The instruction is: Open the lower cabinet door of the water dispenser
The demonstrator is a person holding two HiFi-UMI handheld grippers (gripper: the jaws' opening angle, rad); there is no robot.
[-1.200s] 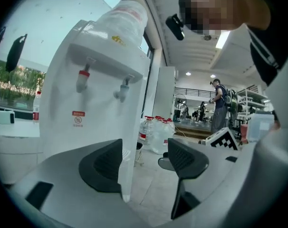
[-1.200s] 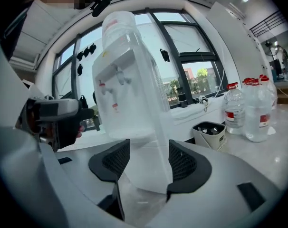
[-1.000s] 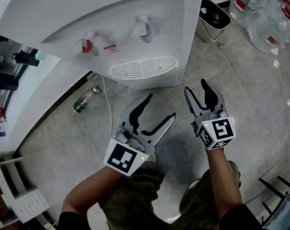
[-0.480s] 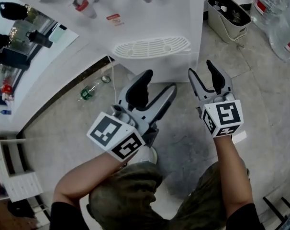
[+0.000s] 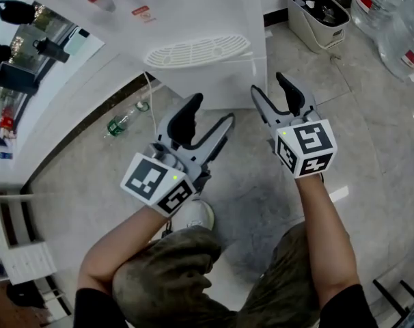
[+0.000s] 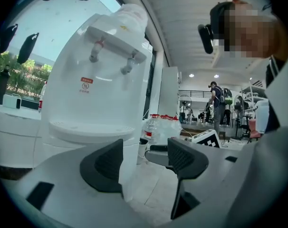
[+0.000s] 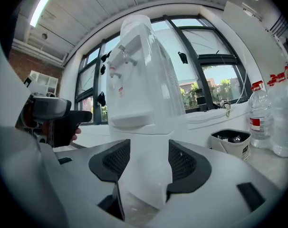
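Two grippers, both with jaws spread and nothing between them, are logged in front of the tall white plastic water dispenser (image 5: 214, 12).

Head view: the left gripper (image 5: 208, 117) and right gripper (image 5: 270, 91) sit closer to the foot of the water dispenser than a second ago. Its red and blue taps have slid to the frame's top edge, and the oval slotted drip grille (image 5: 197, 50) now lies just above the jaw tips. The flat white lower cabinet door (image 5: 214, 87) shows steeply foreshortened under the grille, untouched.

Left gripper view: the black pads (image 6: 106, 167) stand apart; the water dispenser rises beyond them to the left, its lower front behind the left pad.

Right gripper view: jaws apart, the lower body of the water dispenser (image 7: 144, 170) framed squarely between them, no contact apparent.

Assessment: the approach is under way and the door is still shut. No handle or edge can be made out.
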